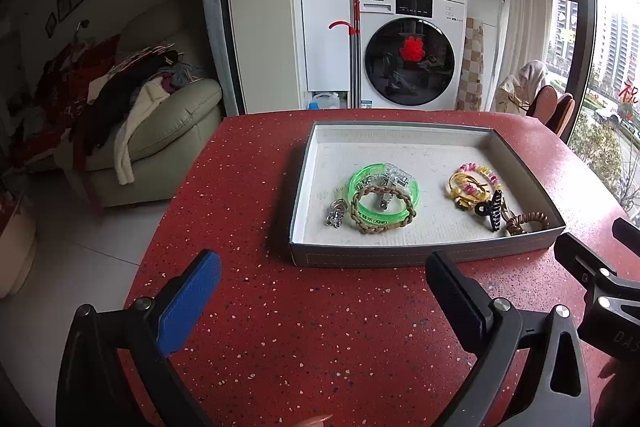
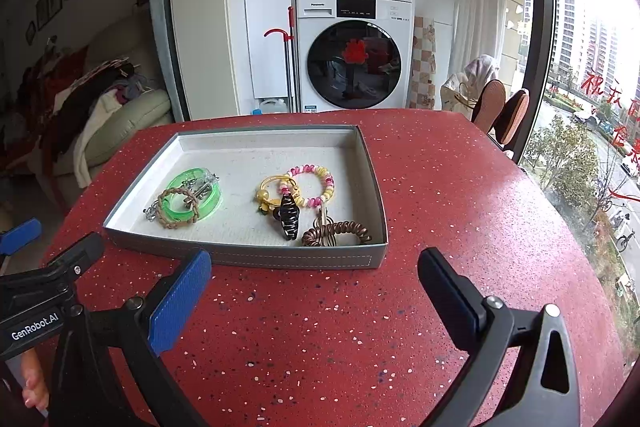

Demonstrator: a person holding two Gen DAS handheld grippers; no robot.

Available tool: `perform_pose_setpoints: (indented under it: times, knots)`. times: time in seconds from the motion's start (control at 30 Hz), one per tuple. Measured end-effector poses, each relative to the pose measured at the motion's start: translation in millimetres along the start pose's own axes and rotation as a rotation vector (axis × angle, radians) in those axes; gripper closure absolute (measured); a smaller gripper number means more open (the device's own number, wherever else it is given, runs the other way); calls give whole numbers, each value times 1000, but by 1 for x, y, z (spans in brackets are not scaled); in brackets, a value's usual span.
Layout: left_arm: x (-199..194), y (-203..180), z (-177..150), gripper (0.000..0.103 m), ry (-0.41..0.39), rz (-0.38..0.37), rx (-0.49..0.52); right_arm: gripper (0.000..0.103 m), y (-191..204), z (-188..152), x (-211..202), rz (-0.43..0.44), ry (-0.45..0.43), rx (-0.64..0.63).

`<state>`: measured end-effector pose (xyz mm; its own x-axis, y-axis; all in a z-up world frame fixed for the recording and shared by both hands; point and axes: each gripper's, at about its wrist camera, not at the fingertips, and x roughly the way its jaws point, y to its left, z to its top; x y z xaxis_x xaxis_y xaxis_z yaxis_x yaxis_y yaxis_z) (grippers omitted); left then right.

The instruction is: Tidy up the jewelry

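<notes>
**Jewelry all piled in one grey tray, both grippers spread wide with nothing in them**

The tray (image 2: 256,259) is a shallow grey box with a stitched-looking edge and a white, slightly fuzzy liner, sitting on a red speckled table (image 2: 460,187).

In the tray's left half there's a see-through neon green bangle (image 2: 208,199) with a tan braided bracelet (image 2: 176,213) lying across it, plus a clear plastic clip (image 1: 394,179) and a small silver metal piece (image 1: 335,215) right at the braid's left side.

In the tray's right half: a pink-and-yellow beaded bracelet (image 2: 318,185), a yellow hair tie (image 2: 268,189) tangled against it, a glossy black claw clip (image 2: 289,217) touching both, and a brown spiral coil tie (image 2: 340,231) tucked by the tray's near right corner.

The left gripper (image 1: 324,291) and right gripper (image 2: 316,287) both hover just short of the tray's near wall, blue ribbed pads wide apart, holding nothing.
</notes>
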<state>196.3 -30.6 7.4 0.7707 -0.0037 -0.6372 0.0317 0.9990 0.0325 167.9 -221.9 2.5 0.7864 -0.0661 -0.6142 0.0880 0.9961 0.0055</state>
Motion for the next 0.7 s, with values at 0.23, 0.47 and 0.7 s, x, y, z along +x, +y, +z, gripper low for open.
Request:
perform_pose_setpoints:
  times: [0.23, 0.47, 0.7]
  knots:
    - [-10, -2, -6, 0, -23, 25, 9, 0, 0, -1, -7, 13, -6, 16]
    - [-14, -2, -9, 0, -18, 30, 13, 0, 0, -1, -7, 17, -5, 17]
    - [-17, -6, -8, 0, -21, 30, 20, 0, 0, -1, -7, 16, -6, 17]
